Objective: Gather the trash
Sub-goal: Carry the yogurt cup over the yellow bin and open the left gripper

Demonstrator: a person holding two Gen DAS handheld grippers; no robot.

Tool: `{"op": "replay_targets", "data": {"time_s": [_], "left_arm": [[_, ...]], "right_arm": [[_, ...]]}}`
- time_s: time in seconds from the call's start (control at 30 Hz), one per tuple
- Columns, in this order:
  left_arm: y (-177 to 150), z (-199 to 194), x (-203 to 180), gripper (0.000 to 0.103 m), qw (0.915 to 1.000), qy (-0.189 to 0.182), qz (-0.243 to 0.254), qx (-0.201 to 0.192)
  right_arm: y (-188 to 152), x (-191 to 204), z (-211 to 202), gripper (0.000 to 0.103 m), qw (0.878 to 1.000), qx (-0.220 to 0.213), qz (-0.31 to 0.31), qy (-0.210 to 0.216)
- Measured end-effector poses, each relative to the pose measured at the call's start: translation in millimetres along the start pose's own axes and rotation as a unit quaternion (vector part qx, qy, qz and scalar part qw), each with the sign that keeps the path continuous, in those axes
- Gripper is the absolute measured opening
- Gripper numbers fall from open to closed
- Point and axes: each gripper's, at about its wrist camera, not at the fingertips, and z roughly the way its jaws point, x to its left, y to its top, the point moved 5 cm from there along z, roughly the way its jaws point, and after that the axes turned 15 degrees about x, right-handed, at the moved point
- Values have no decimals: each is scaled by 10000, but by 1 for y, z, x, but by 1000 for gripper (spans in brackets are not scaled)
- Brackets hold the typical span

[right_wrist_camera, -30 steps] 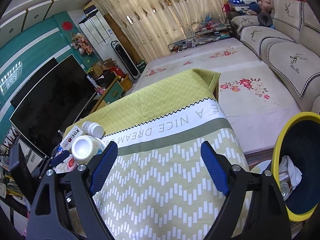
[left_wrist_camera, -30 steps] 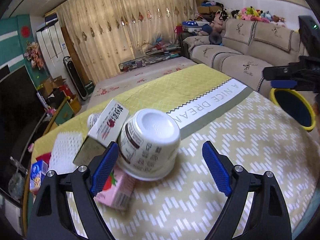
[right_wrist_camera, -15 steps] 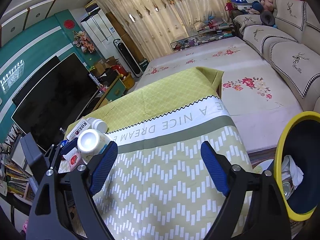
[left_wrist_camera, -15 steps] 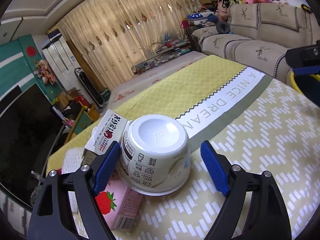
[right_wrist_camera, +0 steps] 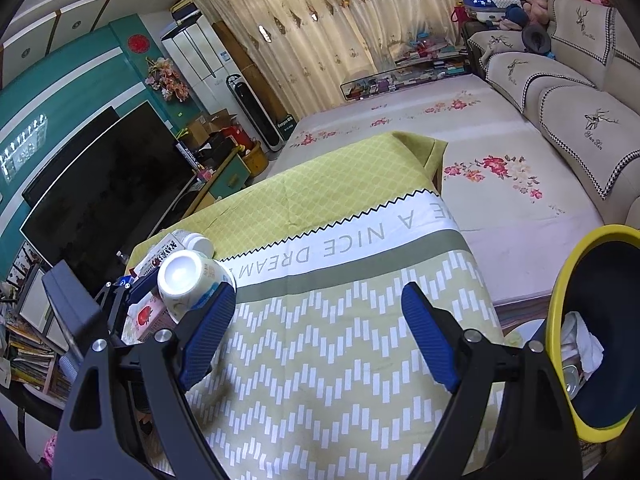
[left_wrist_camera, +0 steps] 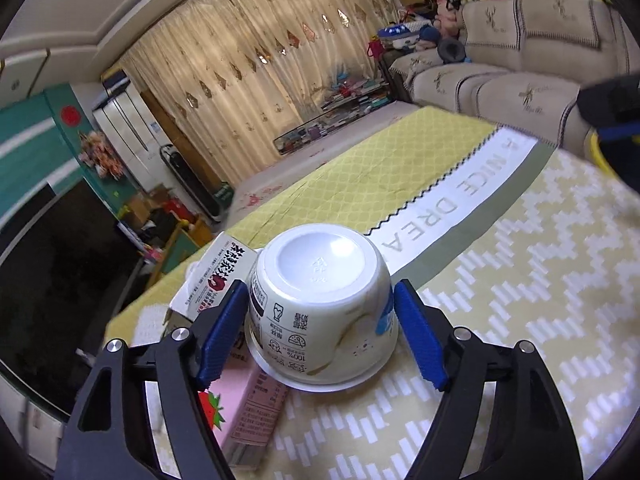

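Trash remains ahead of me: my left gripper (left_wrist_camera: 320, 336) is closing around the upturned cup (left_wrist_camera: 320, 304), beside two cartons on the tablecloth (left_wrist_camera: 520, 320). From the right, my right gripper (right_wrist_camera: 316, 336) hangs apart, empty; the bin (right_wrist_camera: 560, 320) already holds scraps.

cup (left_wrist_camera: 320, 304) on tablecloth (left_wrist_camera: 520, 300), cartons (left_wrist_camera: 216, 276) left

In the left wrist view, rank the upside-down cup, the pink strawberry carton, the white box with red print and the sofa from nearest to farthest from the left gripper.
1. Upside-down cup: between the closing jaws of the left gripper.
2. Pink strawberry carton: just below the cup, by the left finger.
3. White box: behind the left finger, leaning against the cup.
4. Sofa: across the room, upper right.
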Motion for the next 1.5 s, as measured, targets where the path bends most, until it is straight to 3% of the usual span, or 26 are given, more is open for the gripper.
{"op": "replay_targets", "data": {"time_s": [0.37, 0.67, 0.83, 1.03, 1.17, 1.33, 1.5], "left_arm": [[-37, -87, 9, 74, 9924, -1082, -262, -516], [-33, -136, -22, 74, 9803, -1860, -44, -661], [-10, -146, -66, 74, 9706, -2277, 201, -759], [39, -152, -158, 74, 9525, -2803, 890, -794], [76, -143, -224, 74, 9366, -3220, 1238, -608], [113, -120, -294, 74, 9234, -3531, 1491, -212], [133, -101, -348, 76, 9222, -3486, 1674, 38]], "right_arm": [[1, 0, -18, 80, 9996, -258, -52, -76], [-28, -25, -99, 80, 9949, -963, -66, -303], [-57, -62, -144, 80, 9909, -1201, 162, -585], [-90, -129, -202, 80, 9773, -1657, 835, -1018], [-110, -171, -233, 80, 9656, -1872, 1284, -1266], [-127, -207, -254, 80, 9556, -1995, 1636, -1421], [-132, -225, -253, 80, 9536, -1958, 1782, -1432]]}}
